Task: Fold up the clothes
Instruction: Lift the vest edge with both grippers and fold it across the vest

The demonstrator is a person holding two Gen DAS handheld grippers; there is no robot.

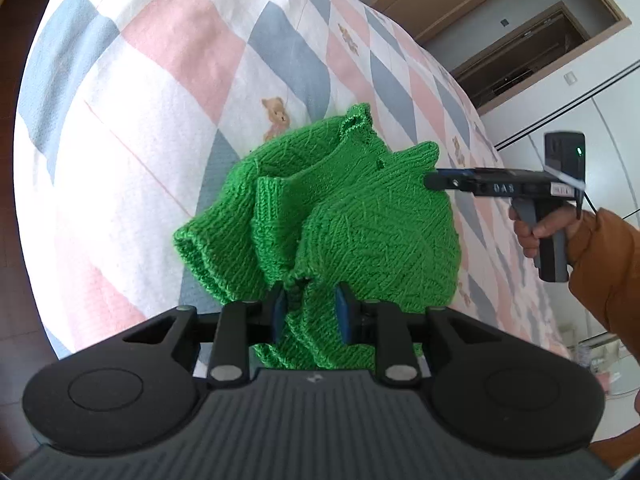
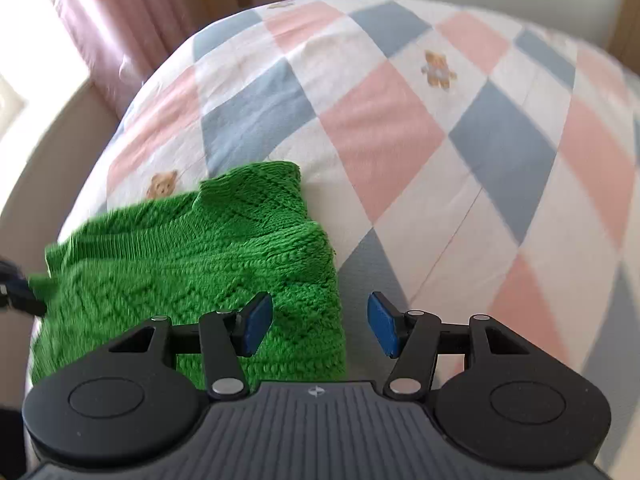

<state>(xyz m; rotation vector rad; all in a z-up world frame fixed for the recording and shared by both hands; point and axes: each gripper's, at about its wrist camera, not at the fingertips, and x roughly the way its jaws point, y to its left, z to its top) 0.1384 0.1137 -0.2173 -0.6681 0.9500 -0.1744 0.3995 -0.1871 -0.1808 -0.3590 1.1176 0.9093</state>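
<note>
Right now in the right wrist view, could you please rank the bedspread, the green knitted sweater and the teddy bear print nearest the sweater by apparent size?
1. Bedspread, fills most of the view.
2. Green knitted sweater.
3. Teddy bear print, smallest by far.

The green sweater (image 1: 360,224) is chunky knitted wool-like cloth, rough and ribbed, with a matt surface. Under it, the bed quilt (image 1: 160,92) is soft woven cloth with a fine pebbled, matt texture. The left hand-held gripper (image 1: 310,310) above the sweater is matt black plastic with dull metal pivot pins and smooth blue pads (image 2: 382,324), its body ribbed grey.
</note>
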